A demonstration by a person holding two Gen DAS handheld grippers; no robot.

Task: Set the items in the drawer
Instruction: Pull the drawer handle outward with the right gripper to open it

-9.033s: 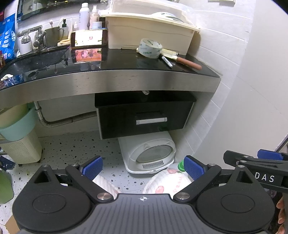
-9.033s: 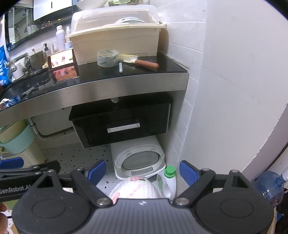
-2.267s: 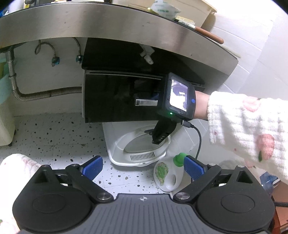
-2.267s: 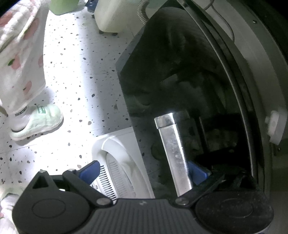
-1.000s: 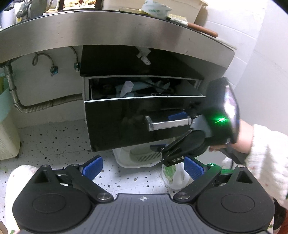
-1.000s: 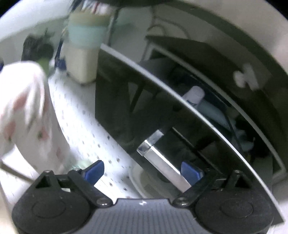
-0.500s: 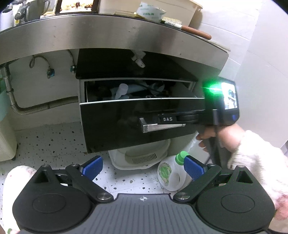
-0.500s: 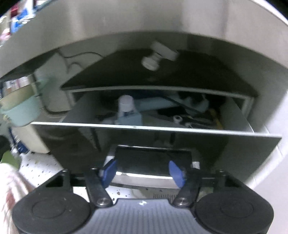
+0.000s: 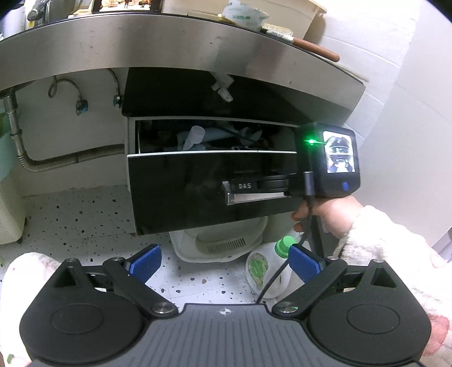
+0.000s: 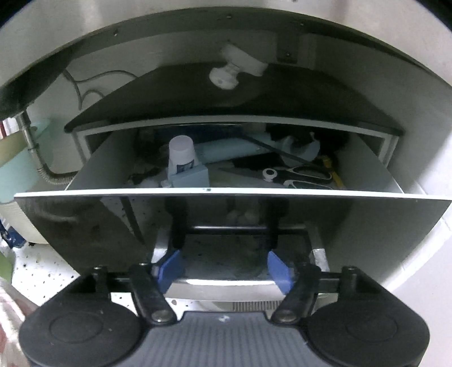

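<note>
The black drawer [image 9: 180,186] under the steel counter stands partly pulled out. Inside it lie a white-capped tube [image 10: 180,158], black scissors [image 10: 308,173] and other clutter. My right gripper [image 10: 224,268] is at the drawer's silver handle [image 9: 257,196], its blue pads [image 10: 169,268] wide apart on either side of the handle's middle. In the left wrist view it [image 9: 248,186] reaches in from the right. My left gripper [image 9: 224,261] is open and empty, low over the floor in front of the drawer. A tape roll [image 9: 244,14] and a brush [image 9: 299,39] lie on the counter.
A white litter box [image 9: 223,240] sits on the speckled floor below the drawer, with a green-capped bottle [image 9: 268,268] beside it. A flexible metal hose [image 9: 70,161] runs along the wall at left. A white tiled wall [image 9: 409,84] closes the right side.
The drawer has come a little further out over the last second. My right gripper has swung square onto the handle. The left gripper has stayed open and almost still.
</note>
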